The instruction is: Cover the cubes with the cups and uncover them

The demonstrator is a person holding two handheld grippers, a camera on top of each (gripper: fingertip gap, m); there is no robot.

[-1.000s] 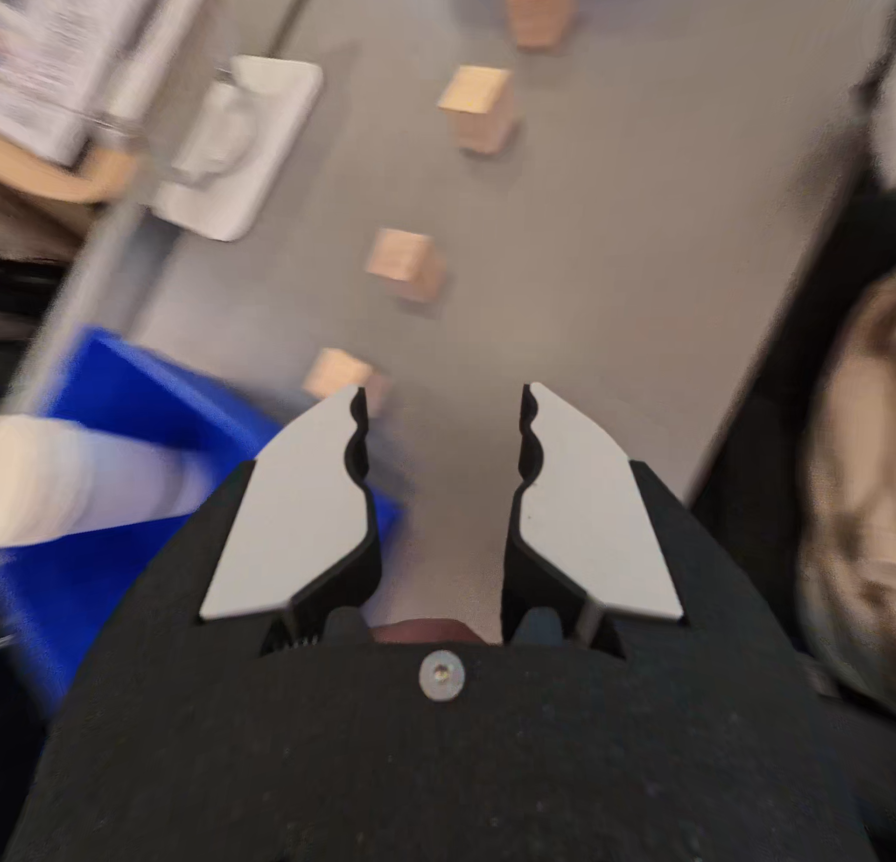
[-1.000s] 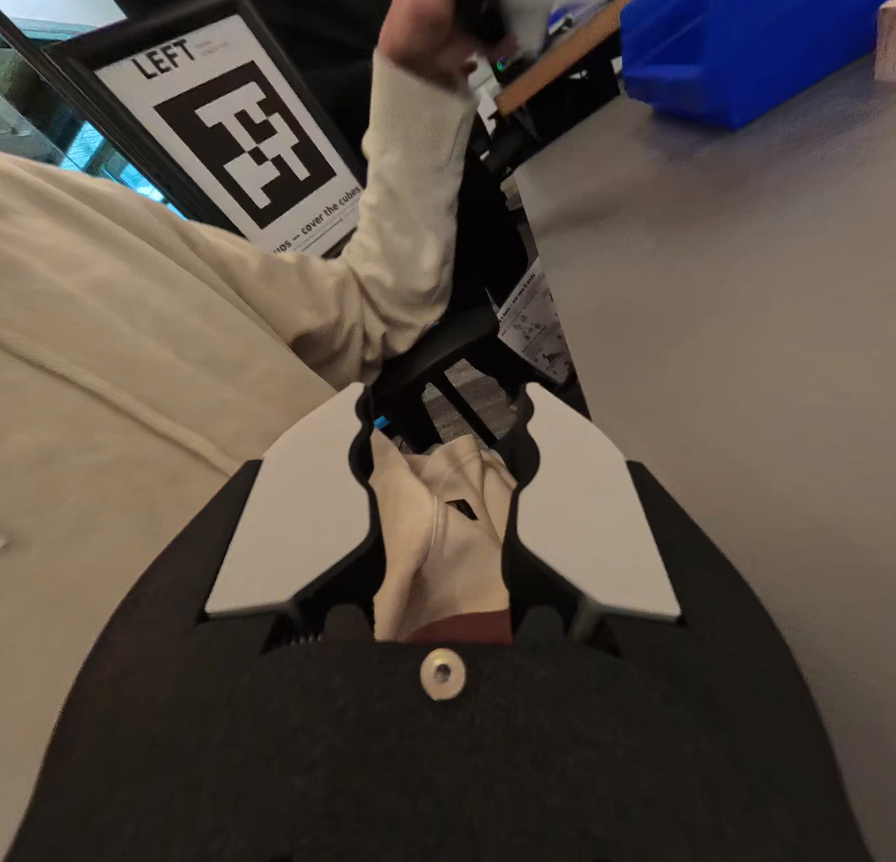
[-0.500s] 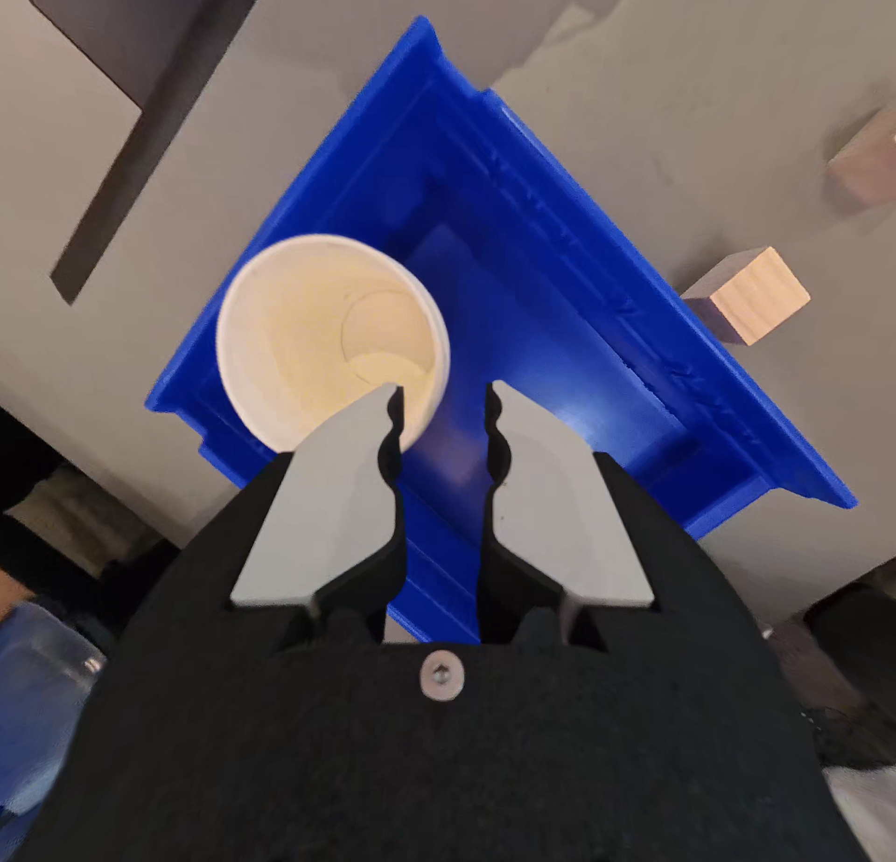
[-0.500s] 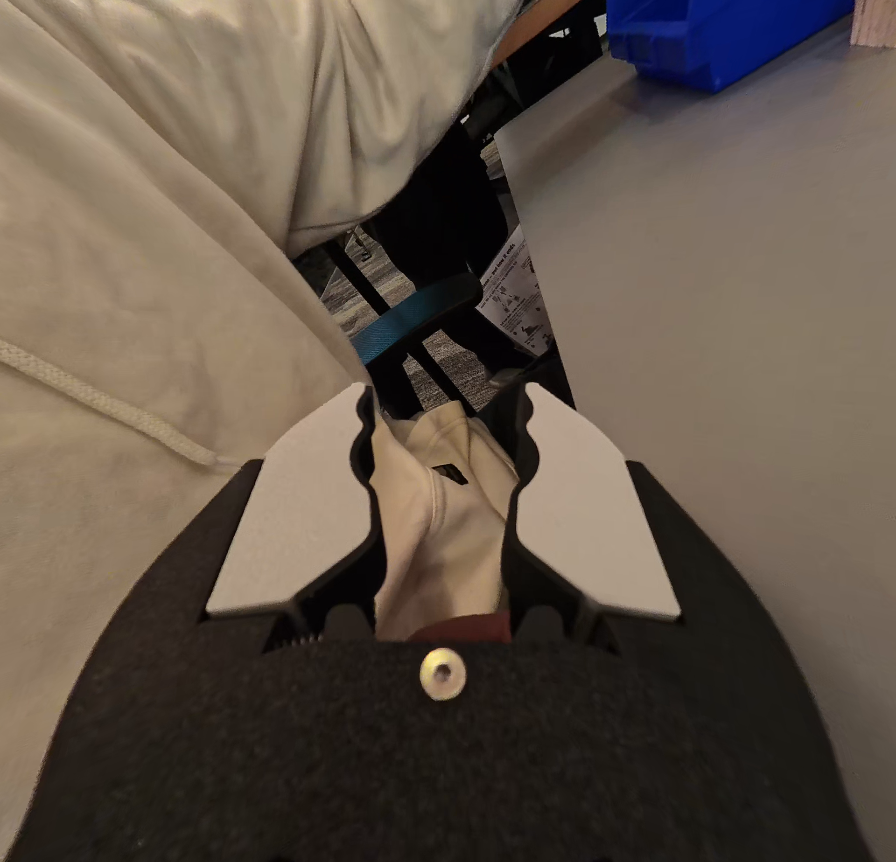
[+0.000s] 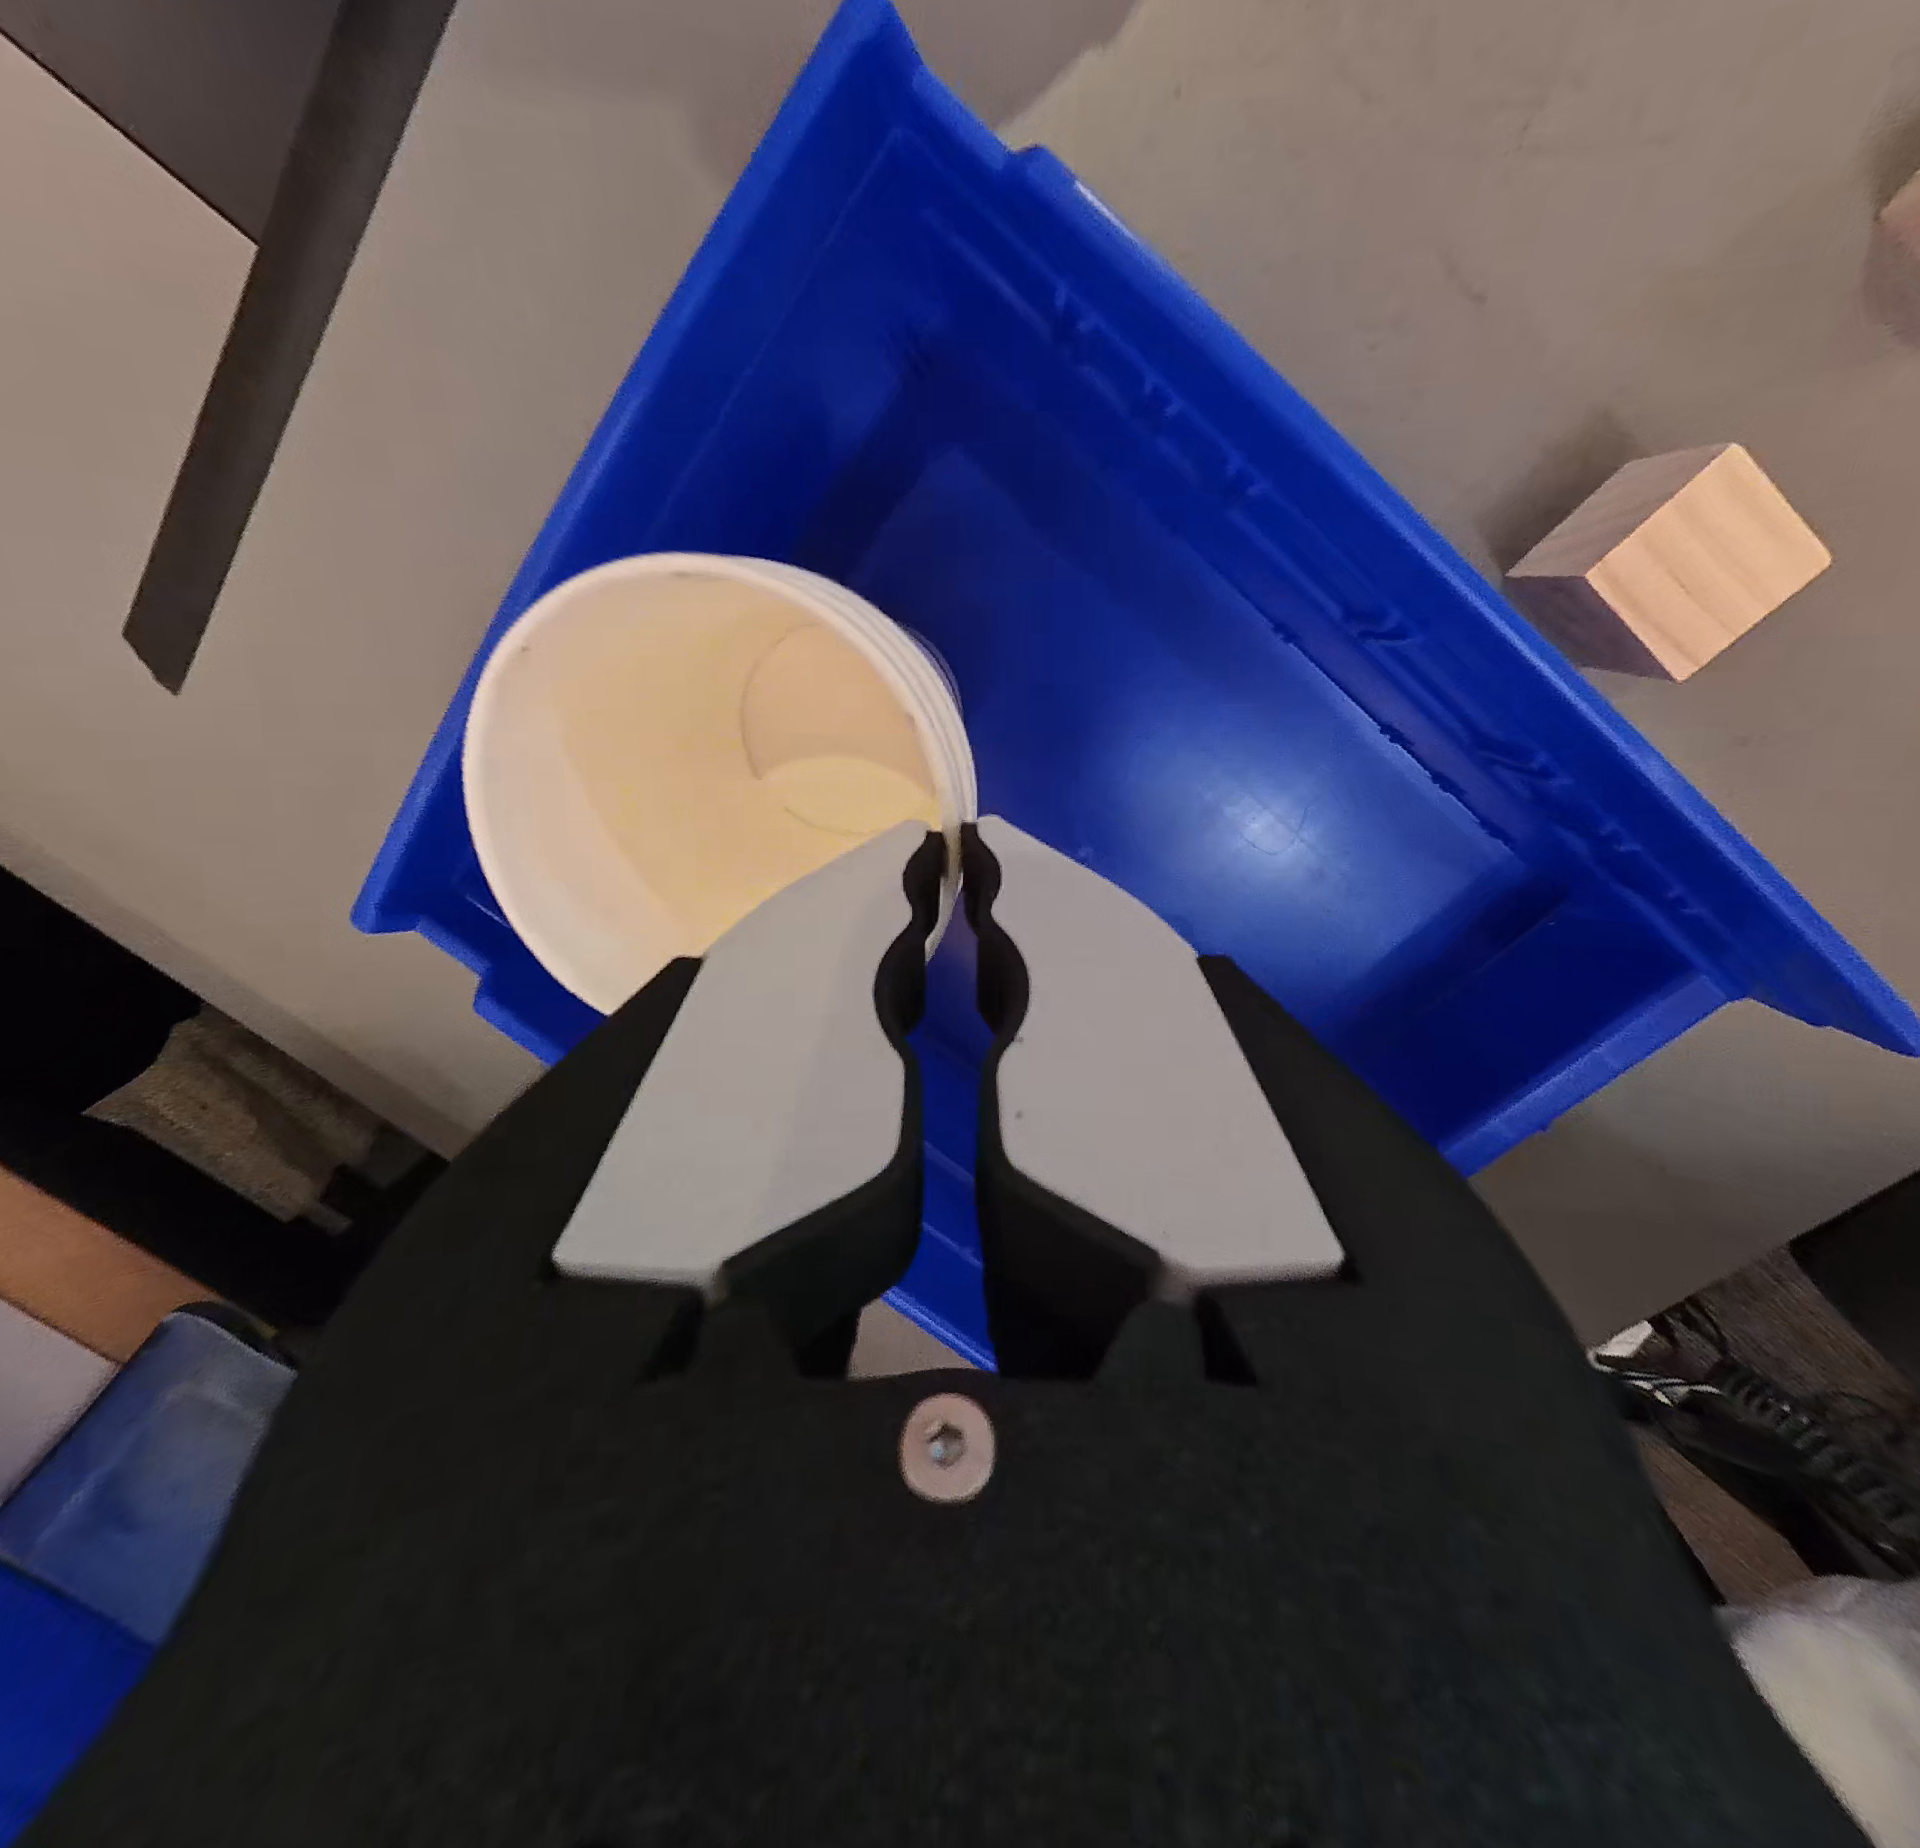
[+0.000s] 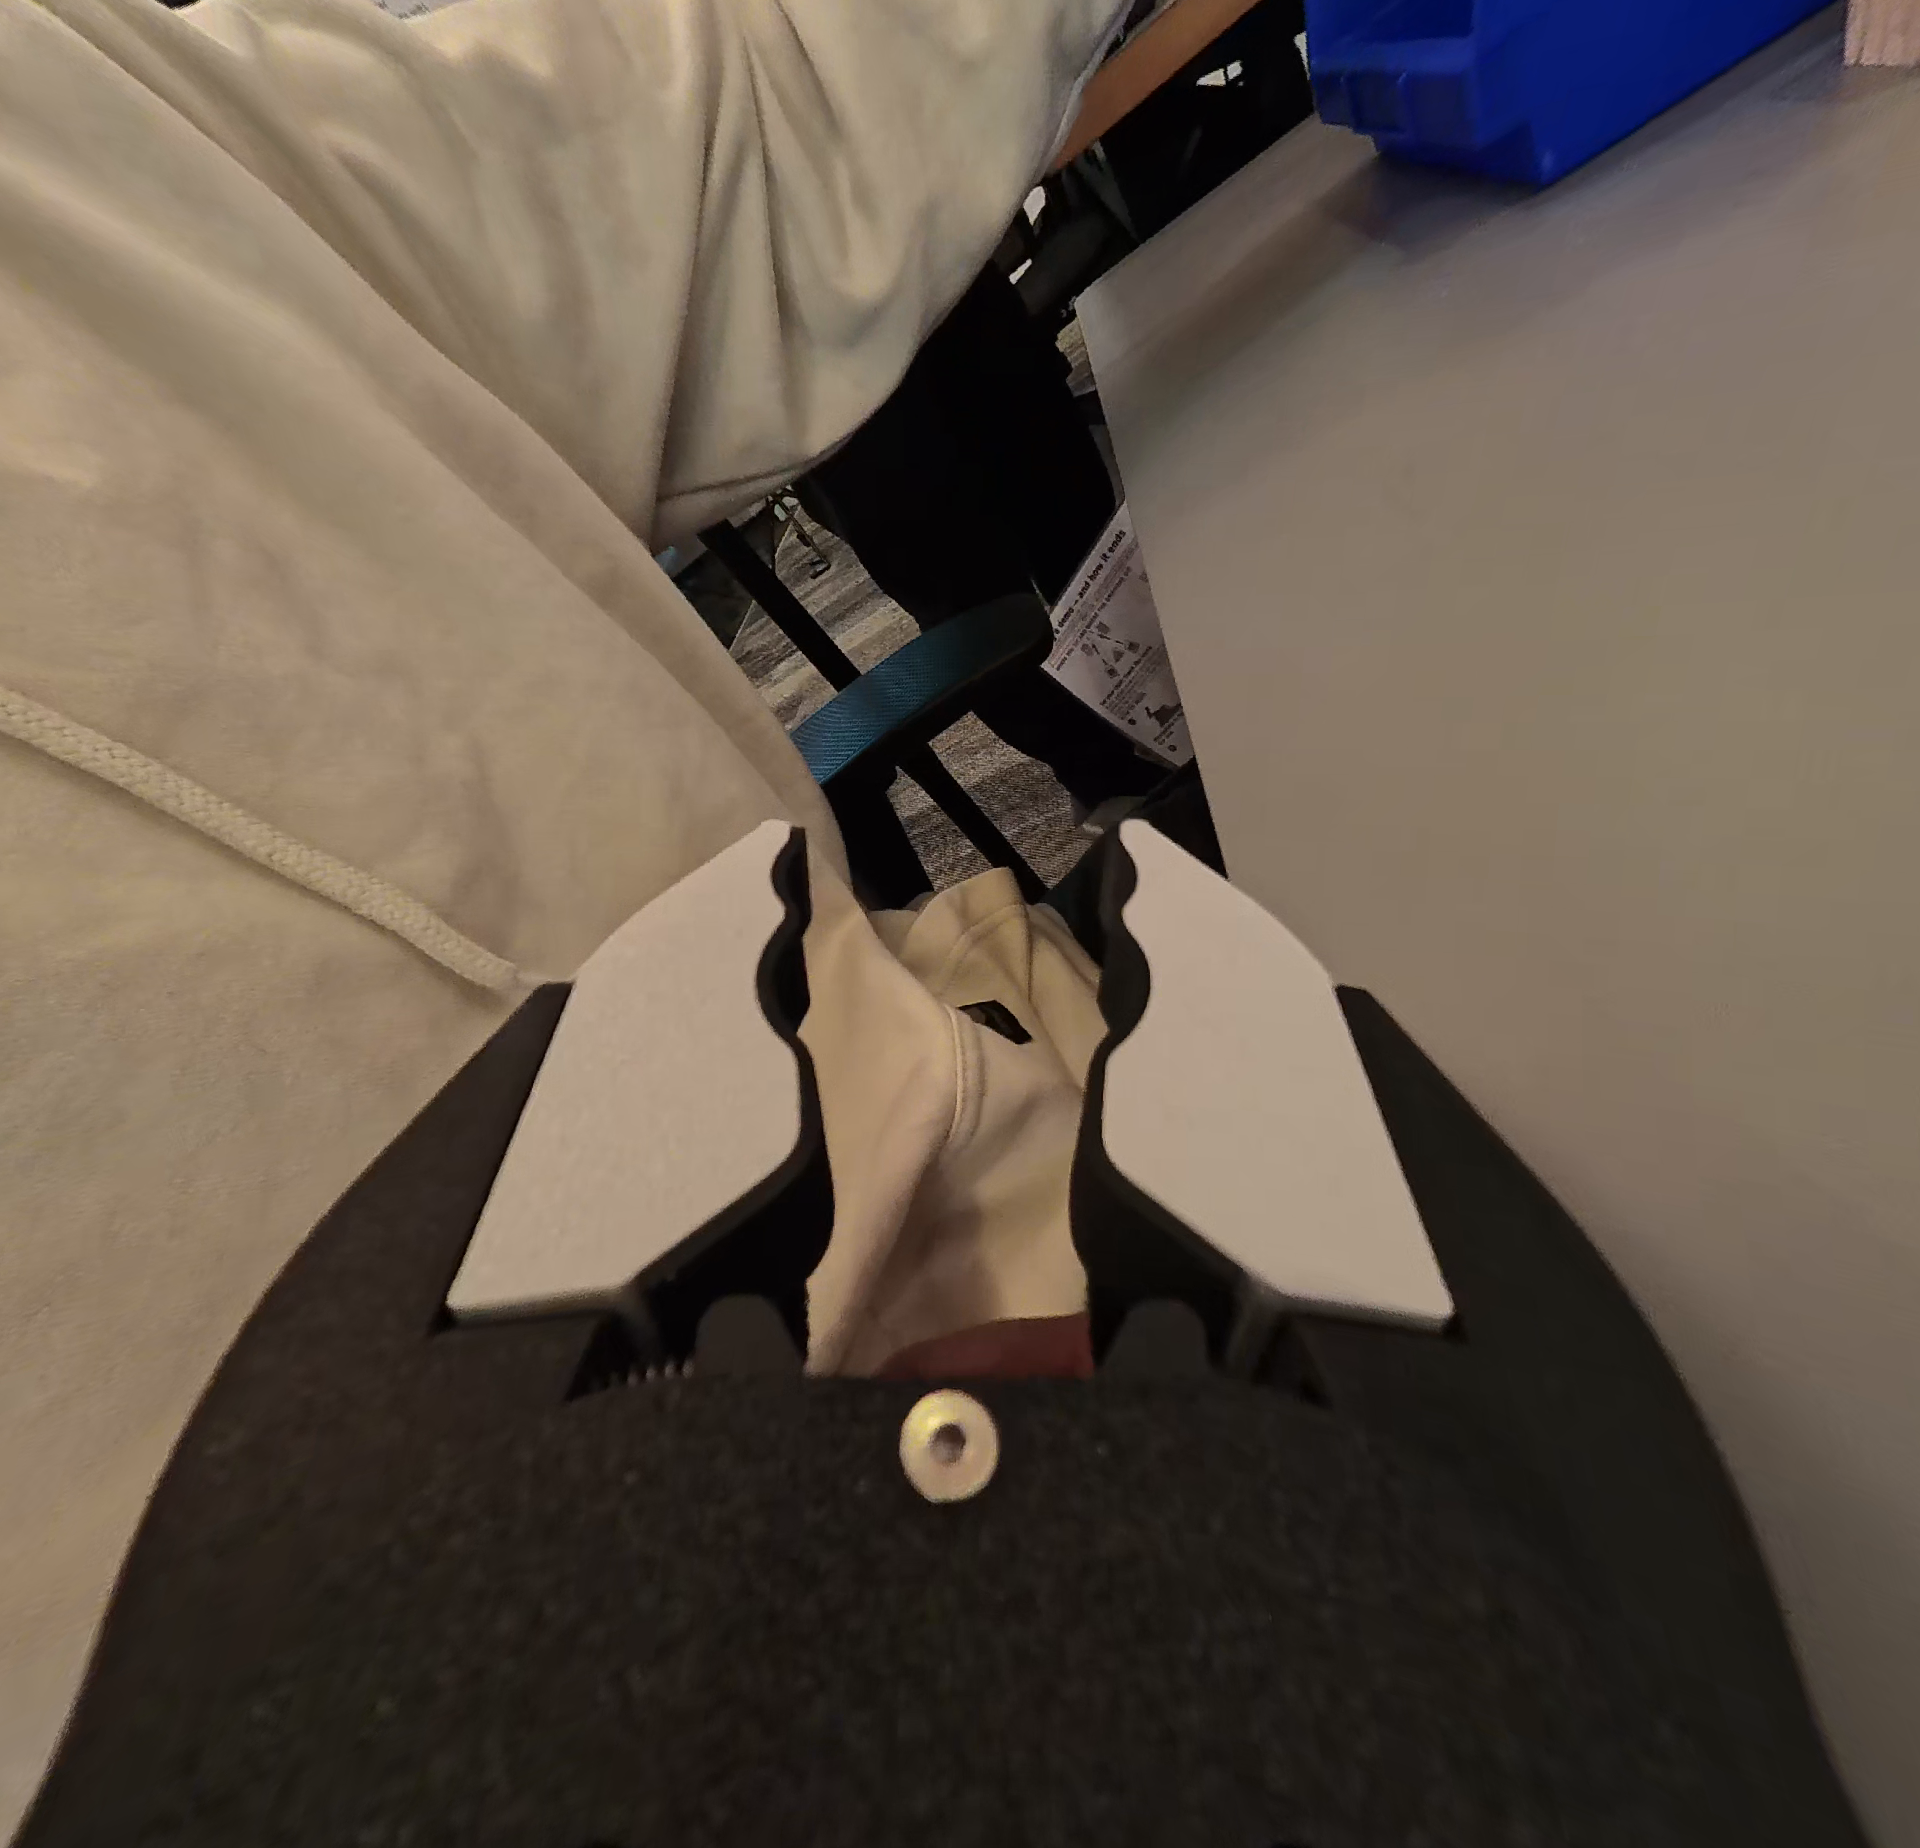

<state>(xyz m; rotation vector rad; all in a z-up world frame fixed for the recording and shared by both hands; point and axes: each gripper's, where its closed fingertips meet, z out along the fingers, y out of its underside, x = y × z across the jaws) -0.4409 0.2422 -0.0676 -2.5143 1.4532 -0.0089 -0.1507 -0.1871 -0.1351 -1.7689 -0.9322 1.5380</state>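
In the left wrist view a stack of white paper cups (image 5: 686,759) stands mouth-up in a blue plastic bin (image 5: 1195,759). My left gripper (image 5: 951,842) is shut on the rim of the top cup, one finger inside and one outside. A wooden cube (image 5: 1683,562) sits on the grey table right of the bin; another cube (image 5: 1901,240) shows blurred at the right edge. My right gripper (image 6: 951,853) is open and empty, held off the table's near edge above a cream sweatshirt (image 6: 364,551). The bin (image 6: 1558,42) and a cube's edge (image 6: 1886,1) show at the top right.
The grey table (image 6: 1558,759) spreads to the right in the right wrist view. A person's cream sleeve (image 6: 727,188) reaches across the top. Below the table edge are a chair with a teal strap (image 6: 904,697) and a printed sheet (image 6: 1122,655).
My left gripper swung from over the cubes to above the bin, then closed onto the cup rim. The right gripper stayed open and almost still.
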